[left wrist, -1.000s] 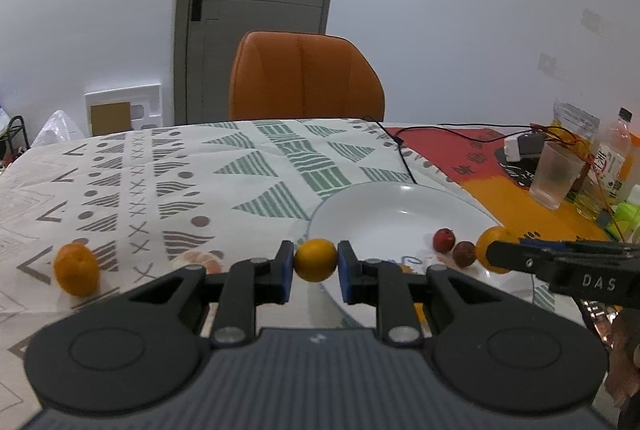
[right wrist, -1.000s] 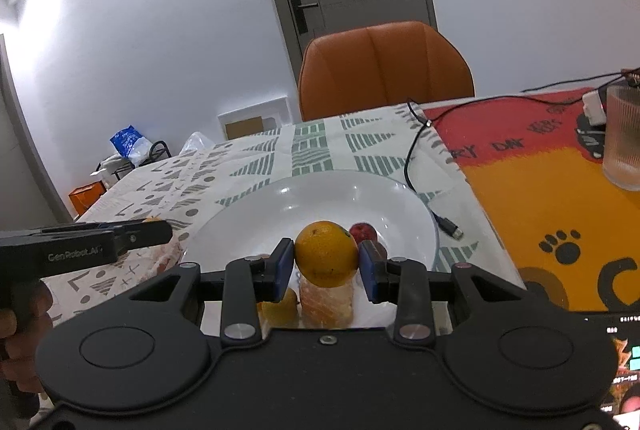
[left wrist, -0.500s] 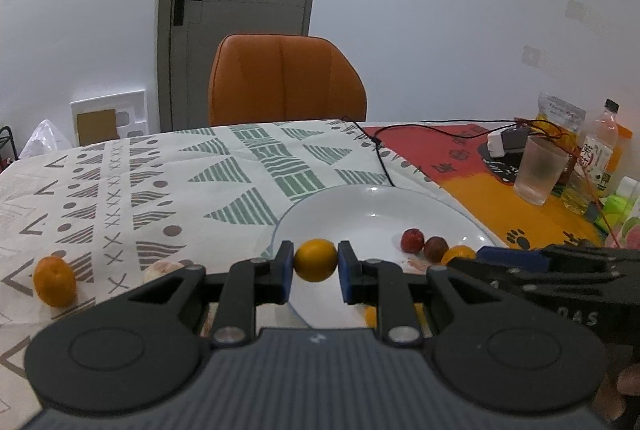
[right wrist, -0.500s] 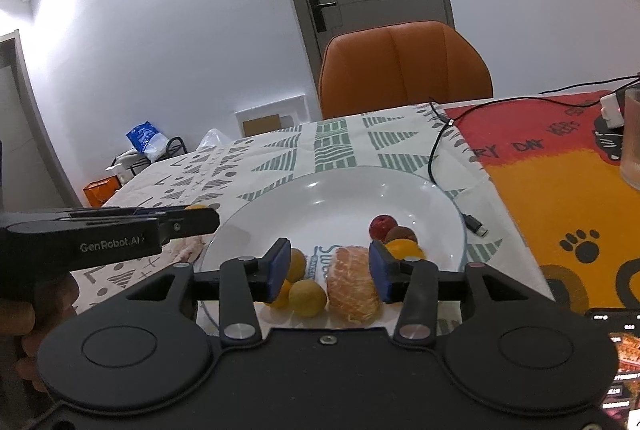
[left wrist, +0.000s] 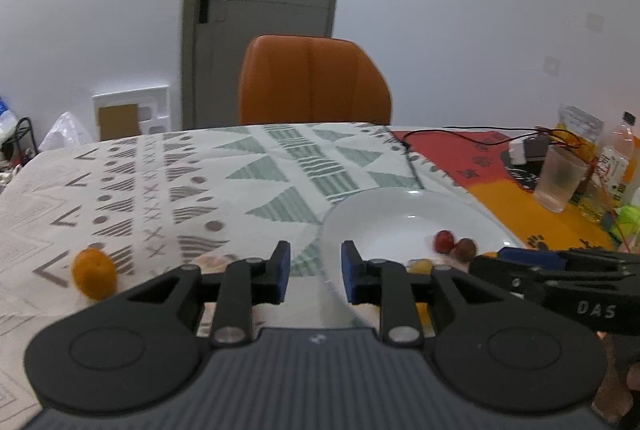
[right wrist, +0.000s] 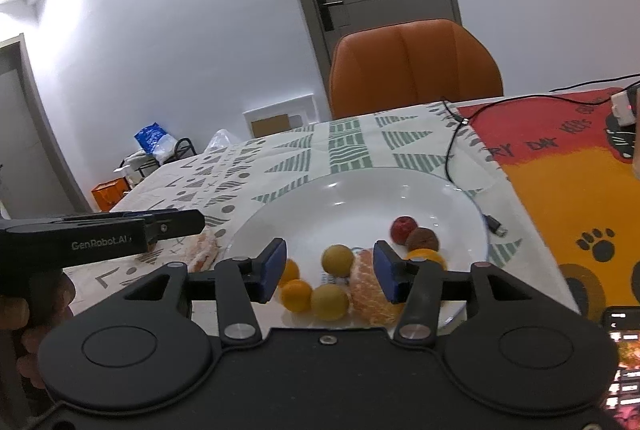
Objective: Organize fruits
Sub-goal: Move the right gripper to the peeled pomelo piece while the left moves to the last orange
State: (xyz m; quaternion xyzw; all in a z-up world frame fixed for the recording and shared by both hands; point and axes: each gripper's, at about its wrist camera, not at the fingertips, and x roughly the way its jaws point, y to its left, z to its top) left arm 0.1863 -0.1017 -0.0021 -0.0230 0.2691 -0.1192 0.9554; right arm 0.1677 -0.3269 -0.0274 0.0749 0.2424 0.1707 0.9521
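Both your left gripper [left wrist: 312,272] and right gripper [right wrist: 327,270] are released and empty; most fruit sits grouped in the plate [right wrist: 340,198], one orange [left wrist: 94,272] waits on the worktop [left wrist: 160,182]

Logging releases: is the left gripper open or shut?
Open. The left gripper has its blue pads apart with only tablecloth and plate rim between them.

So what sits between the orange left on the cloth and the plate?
In the left wrist view, a peeled orange piece lies on the tablecloth between the orange and the plate, partly hidden by the open left gripper.
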